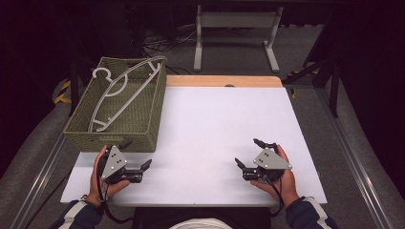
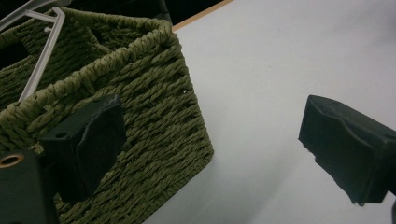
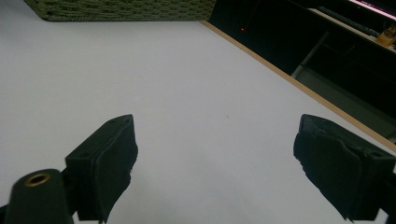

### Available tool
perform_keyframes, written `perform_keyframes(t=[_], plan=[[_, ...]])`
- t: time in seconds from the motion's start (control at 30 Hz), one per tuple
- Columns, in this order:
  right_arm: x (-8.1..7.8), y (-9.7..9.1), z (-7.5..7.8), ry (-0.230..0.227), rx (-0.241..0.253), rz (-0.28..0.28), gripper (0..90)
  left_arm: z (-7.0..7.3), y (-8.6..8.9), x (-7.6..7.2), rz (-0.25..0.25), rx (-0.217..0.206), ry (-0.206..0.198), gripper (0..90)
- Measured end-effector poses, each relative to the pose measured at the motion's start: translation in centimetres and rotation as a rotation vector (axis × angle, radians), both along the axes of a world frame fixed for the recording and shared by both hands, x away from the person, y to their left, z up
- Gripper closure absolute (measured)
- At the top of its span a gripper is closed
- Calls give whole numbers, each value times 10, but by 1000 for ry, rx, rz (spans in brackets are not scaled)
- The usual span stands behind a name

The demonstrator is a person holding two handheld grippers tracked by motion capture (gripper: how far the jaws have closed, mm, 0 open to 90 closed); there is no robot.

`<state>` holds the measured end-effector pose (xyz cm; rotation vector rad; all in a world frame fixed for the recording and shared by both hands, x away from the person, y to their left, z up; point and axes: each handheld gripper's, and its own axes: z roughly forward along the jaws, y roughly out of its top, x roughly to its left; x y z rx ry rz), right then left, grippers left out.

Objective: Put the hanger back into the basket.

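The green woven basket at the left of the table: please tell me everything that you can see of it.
The green woven basket is rectangular and open-topped, made of twisted olive-green cord or rope, with a thick braided rim. It stands upright on the white table at the far left corner. A white plastic clothes hanger lies slanted in it, one end resting over the far rim. The left gripper is open just in front of it.

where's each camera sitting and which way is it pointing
High view: above the person's side, facing forward and down on the table; both hands, left hand-held gripper, right hand-held gripper.
Left gripper view: on the left hand-held gripper, facing the basket corner; own open jaws.
Right gripper view: on the right hand-held gripper, facing across bare table; own open jaws.
Shared: the basket appears in all three; the hanger in the high and left gripper views.
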<state>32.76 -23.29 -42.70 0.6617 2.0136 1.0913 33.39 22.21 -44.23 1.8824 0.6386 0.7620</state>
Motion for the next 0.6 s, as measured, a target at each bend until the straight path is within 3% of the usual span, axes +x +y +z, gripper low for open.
perform_keyframes(t=[0.13, 0.2, 0.6], plan=[[0, 2, 0, -8, -9, 1, 132, 1, 0, -1, -1, 14, -14, 69], [0, 2, 0, -12, -8, -5, 132, 0, 1, -1, -3, -6, -5, 66], [-2, 3, -1, -9, -12, -15, 132, 1, -2, 0, -30, 4, -5, 61]])
